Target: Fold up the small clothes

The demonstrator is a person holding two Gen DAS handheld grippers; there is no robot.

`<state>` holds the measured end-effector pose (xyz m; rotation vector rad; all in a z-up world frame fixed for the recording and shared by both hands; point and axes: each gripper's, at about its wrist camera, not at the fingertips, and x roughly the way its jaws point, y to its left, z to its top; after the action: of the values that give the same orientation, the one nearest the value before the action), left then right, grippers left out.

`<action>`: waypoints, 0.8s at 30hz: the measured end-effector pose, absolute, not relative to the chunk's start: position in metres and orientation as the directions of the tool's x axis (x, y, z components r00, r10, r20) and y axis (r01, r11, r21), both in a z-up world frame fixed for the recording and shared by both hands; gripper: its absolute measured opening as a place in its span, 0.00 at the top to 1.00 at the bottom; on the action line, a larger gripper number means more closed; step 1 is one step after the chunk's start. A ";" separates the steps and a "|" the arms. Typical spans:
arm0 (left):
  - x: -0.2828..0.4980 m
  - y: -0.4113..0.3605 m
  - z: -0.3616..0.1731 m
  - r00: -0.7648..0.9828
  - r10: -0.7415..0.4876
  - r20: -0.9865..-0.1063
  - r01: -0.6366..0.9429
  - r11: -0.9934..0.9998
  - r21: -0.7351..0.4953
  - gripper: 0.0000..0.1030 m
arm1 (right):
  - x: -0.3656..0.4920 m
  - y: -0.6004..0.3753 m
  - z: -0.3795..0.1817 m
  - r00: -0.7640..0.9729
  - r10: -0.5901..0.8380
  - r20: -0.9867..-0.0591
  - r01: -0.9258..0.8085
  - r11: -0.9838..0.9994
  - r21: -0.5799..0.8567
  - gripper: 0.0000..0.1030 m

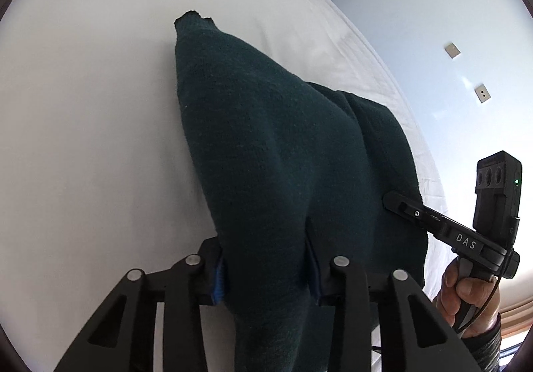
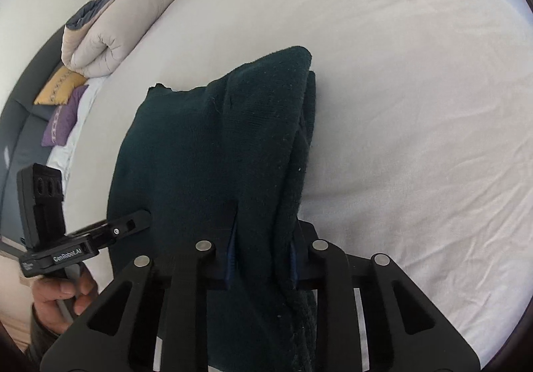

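The dark green knitted garment (image 1: 273, 152) fills the centre of both wrist views and hangs over the white bed sheet (image 1: 83, 105), lifted by both tools. The left gripper (image 1: 266, 268) is closed on its near edge, and the right gripper (image 2: 263, 255) also pinches a thick bunch of layers, so both claws are narrow and holding cloth. It seems at least one fold is already made, because doubled layers show at the right side of the right wrist view; laying it flat and the last fold remain. Its long axis runs from the grippers toward the upper middle of the frame, and the far ragged edge (image 1: 193, 16) points away.
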<state>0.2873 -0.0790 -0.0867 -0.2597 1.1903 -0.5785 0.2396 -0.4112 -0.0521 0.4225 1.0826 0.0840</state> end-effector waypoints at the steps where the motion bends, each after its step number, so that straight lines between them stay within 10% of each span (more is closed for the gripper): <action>1: 0.279 -0.076 -0.079 0.261 -0.539 -0.801 0.292 0.835 -0.466 0.63 | 0.234 -0.402 -0.043 0.481 0.243 -0.842 0.125 0.932 0.340 0.81; 12: 0.149 0.036 -0.020 0.387 -0.456 -0.802 0.295 0.885 -0.360 0.63 | 0.129 -0.277 0.024 0.524 0.322 -0.789 -0.064 0.938 0.340 0.82; 24: 0.085 0.080 -0.086 0.377 -0.435 -0.818 0.193 0.900 -0.390 0.57 | 0.027 -0.210 -0.050 0.454 0.454 -0.767 -0.020 0.866 0.500 0.82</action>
<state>0.0849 0.0801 -0.0856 -0.2454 1.1159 -0.4070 0.0274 -0.2100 -0.0503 0.4590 1.0680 0.3050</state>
